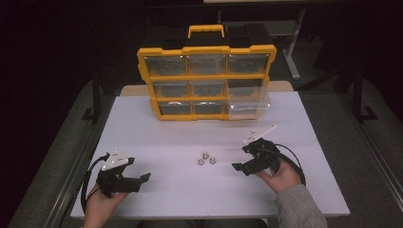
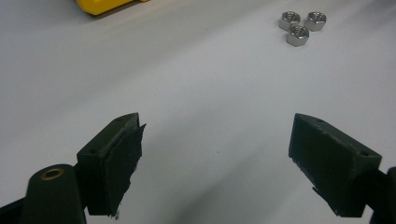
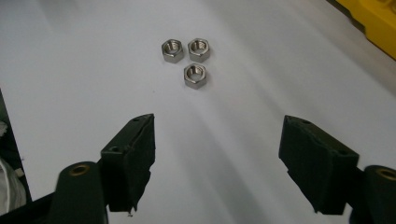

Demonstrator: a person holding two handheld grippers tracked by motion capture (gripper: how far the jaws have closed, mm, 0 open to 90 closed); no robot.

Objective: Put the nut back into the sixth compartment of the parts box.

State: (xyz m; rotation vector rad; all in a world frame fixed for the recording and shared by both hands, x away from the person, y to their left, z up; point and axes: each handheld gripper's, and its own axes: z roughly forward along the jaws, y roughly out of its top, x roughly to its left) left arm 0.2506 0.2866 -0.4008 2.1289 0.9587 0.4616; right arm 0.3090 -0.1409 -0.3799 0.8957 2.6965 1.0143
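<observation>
I am holding my left gripper (image 1: pixel 135 176) at the lower left of the high view, over the white table (image 1: pixel 157 137). Its jaws are standing wide apart and are gripping nothing. My left hand (image 1: pixel 97 202) is coming in from the bottom edge.

I am holding my right gripper (image 1: pixel 242 157) at the lower right of centre in the high view. Its jaws are also spread wide with nothing between them. My right hand (image 1: pixel 280 176) is wrapping its body from below, with a grey sleeve (image 1: pixel 299 209) behind it.

Three nuts (image 1: pixel 206 158) are lying in a tight cluster on the table, just below the middle of the high view, between the two grippers and nearer the right one. They are lying flat with their holes facing up.

In the left gripper view, the nuts (image 2: pixel 301 25) are sitting at the upper right of the frame, well ahead of my jaws and off to the right of the open gap. In the right gripper view, the nuts (image 3: pixel 189 58) are sitting at the upper centre of the frame, ahead of the jaws and roughly in line with the gap, slightly toward the left jaw. Neither gripper is touching them.

A yellow organiser (image 1: pixel 206 78) is standing upright at the far side of the table, in the upper centre of the high view, with a grid of clear drawers. The lower right drawer (image 1: pixel 247 105) is protruding from the front.
</observation>
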